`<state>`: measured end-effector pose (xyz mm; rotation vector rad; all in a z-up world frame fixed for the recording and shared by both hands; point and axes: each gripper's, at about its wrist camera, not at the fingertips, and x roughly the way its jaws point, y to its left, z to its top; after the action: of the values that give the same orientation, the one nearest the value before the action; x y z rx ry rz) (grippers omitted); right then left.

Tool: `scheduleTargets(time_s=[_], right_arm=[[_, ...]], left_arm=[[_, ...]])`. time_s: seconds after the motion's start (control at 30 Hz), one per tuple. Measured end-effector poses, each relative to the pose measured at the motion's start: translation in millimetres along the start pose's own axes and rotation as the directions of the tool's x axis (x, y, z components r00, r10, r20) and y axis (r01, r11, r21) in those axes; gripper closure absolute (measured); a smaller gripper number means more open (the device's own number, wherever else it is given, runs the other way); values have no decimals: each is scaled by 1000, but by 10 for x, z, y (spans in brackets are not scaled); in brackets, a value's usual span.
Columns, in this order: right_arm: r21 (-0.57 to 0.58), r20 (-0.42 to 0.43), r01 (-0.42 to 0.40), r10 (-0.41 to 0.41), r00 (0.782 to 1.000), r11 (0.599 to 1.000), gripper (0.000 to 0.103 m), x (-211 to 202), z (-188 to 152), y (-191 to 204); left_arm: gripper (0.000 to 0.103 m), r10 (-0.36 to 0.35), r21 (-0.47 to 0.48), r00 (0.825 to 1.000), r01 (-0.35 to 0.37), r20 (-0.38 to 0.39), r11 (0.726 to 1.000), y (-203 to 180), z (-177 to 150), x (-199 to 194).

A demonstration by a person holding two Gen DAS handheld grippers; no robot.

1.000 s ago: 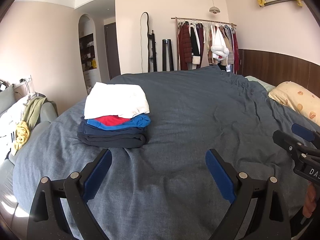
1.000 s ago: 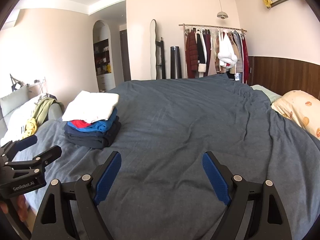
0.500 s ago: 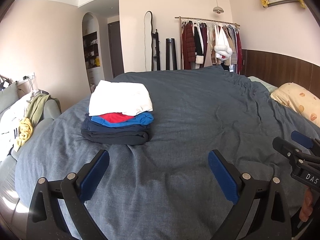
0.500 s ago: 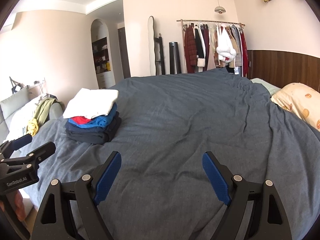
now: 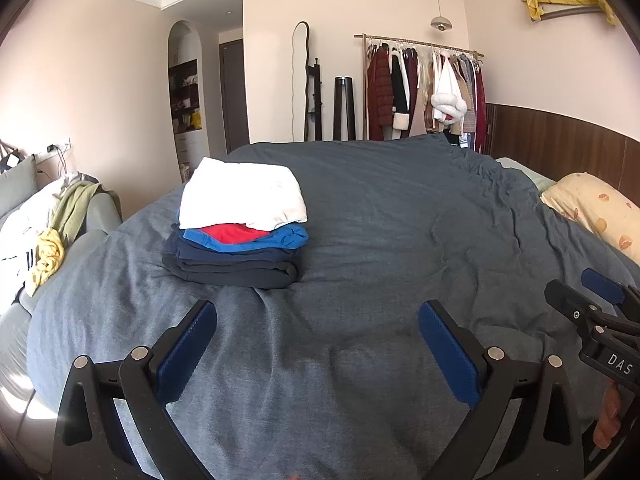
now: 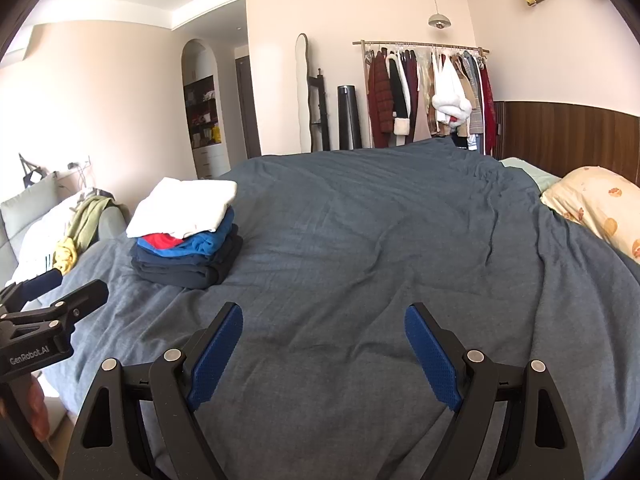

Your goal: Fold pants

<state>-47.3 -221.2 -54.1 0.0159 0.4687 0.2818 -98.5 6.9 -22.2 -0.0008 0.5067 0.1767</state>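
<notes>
A stack of folded clothes (image 5: 240, 224) lies on the grey-blue bed cover (image 5: 400, 240): dark navy pieces at the bottom, then blue, red, and a white piece on top. It also shows in the right wrist view (image 6: 188, 236). My left gripper (image 5: 318, 332) is open and empty, held over the cover just in front of the stack. My right gripper (image 6: 324, 336) is open and empty over the bare cover to the right of the stack. Each gripper shows at the edge of the other's view.
A yellow patterned pillow (image 5: 596, 212) lies at the right. A grey sofa with green and yellow clothes (image 5: 60, 224) stands left of the bed. A clothes rack (image 5: 424, 88), a mirror and a doorway stand at the far wall.
Both views have shifted slightly; the stack sits a little closer and more central in the left wrist view. Both grippers stay open and empty.
</notes>
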Motion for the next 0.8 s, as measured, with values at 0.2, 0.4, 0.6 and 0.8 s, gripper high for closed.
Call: scheduleTargets(time_s=[0.2, 0.4, 0.6, 0.8], right_arm=[[0, 0, 0, 0, 1000, 1000, 19, 2, -3, 9], [0, 0, 0, 0, 1000, 1000, 19, 2, -6, 8], [0, 0, 0, 0, 1000, 1000, 19, 4, -7, 11], [-2, -2, 0, 0, 1000, 1000, 19, -3, -3, -8]], left_arm=[[0, 18, 18, 1000, -18, 13, 1000, -43, -5, -42], [0, 23, 1, 1000, -23, -5, 1000, -33, -7, -33], [0, 29, 0, 1000, -29, -7, 1000, -34, -22, -36], [0, 35, -1, 999, -35, 2, 999, -31, -16, -41]])
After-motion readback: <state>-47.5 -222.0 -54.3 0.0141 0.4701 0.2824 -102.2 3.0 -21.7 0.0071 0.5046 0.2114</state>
